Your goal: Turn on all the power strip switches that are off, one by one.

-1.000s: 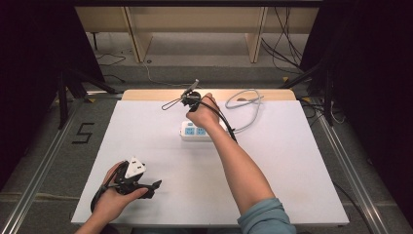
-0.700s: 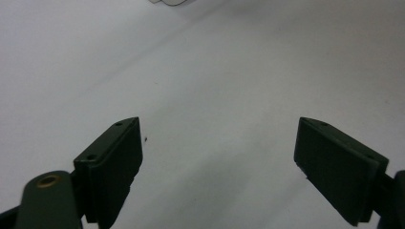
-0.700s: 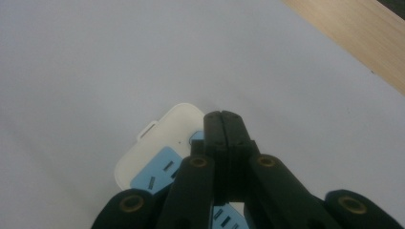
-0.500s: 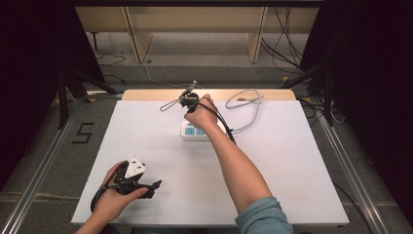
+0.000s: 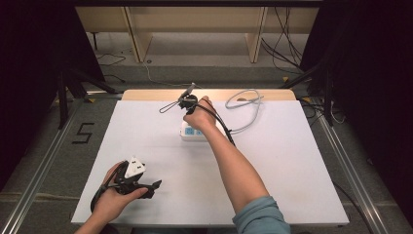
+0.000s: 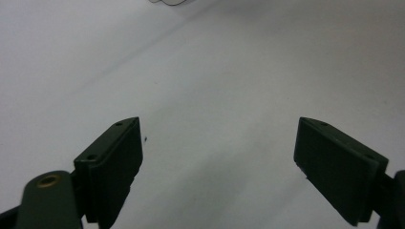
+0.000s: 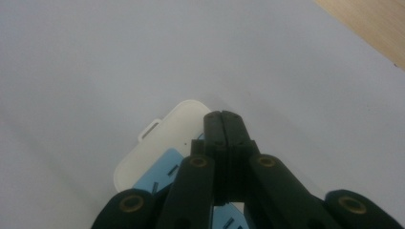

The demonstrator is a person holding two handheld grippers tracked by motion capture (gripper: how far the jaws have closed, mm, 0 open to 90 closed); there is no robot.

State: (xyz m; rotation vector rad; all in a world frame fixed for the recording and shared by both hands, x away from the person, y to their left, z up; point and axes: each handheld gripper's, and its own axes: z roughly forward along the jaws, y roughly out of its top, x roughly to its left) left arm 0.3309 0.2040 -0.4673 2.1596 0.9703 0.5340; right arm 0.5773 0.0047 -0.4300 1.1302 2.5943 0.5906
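Observation:
A white power strip (image 5: 195, 131) with blue socket faces lies at the middle of the white table (image 5: 292, 161). My right gripper (image 5: 191, 121) hangs just over it, mostly hidden behind the hand in the high view. In the right gripper view that gripper (image 7: 222, 117) has its jaws pressed together with nothing between them, the tips above the rounded end of the power strip (image 7: 157, 143); whether they touch it I cannot tell. My left gripper (image 5: 152, 187) rests near the front left corner. Its jaws stand wide apart over bare table in the left gripper view (image 6: 219, 143).
The strip's grey cable (image 5: 246, 105) loops across the back right of the table. A wooden edge (image 5: 146, 94) runs along the far side. Metal rails (image 5: 44, 161) flank the table on both sides, with floor beyond.

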